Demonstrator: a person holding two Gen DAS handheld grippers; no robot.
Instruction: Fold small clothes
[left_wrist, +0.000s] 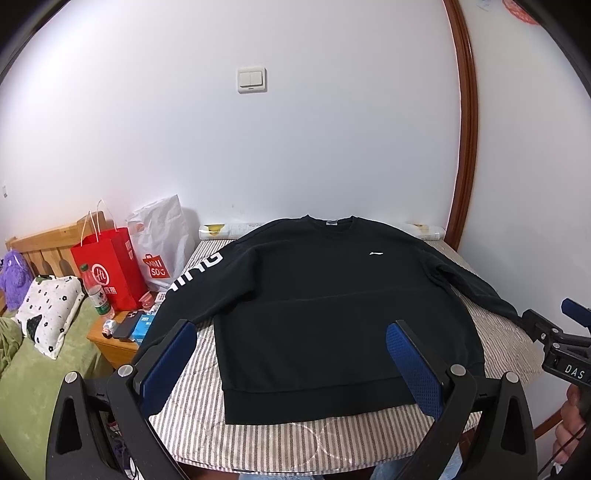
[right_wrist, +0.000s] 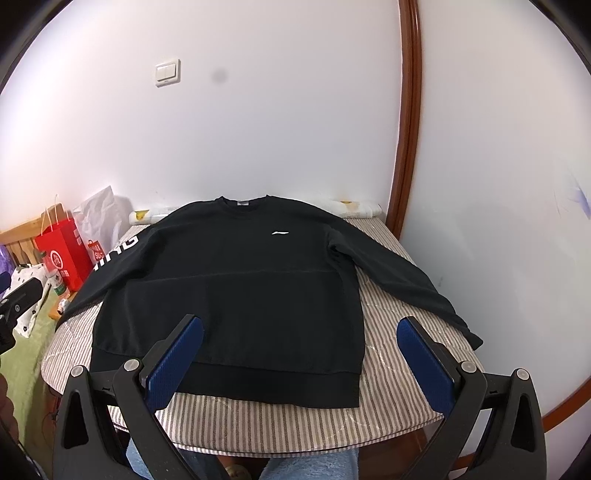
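A white wall with a light switch (left_wrist: 251, 79) and a brown door frame (left_wrist: 466, 122) backs the striped tabletop (right_wrist: 399, 391) in front of me. The black sweatshirt (left_wrist: 317, 306) lies spread flat on it, front up, taking up most of the surface.

My left gripper (left_wrist: 293, 363) hangs above the near hem with its jaws wide apart and nothing between them. My right gripper (right_wrist: 301, 358) does the same near the hem's right corner, also spread wide and empty. Neither touches the cloth.

As I read it, no fold has been made yet, so the sleeves come first. I would take one sleeve near its cuff, pinching only that layer and not the cover underneath, then lift it just enough to clear and lay it across the chest. The other gripper could press the shoulder seam so the body does not drag.

The collar (right_wrist: 242, 201) points away from me toward the wall, and the hem (right_wrist: 229, 384) faces me, so the long axis of the body runs near to far. Both sleeves angle outward and back toward me; the lettered one (left_wrist: 195, 275) hangs over the left edge.
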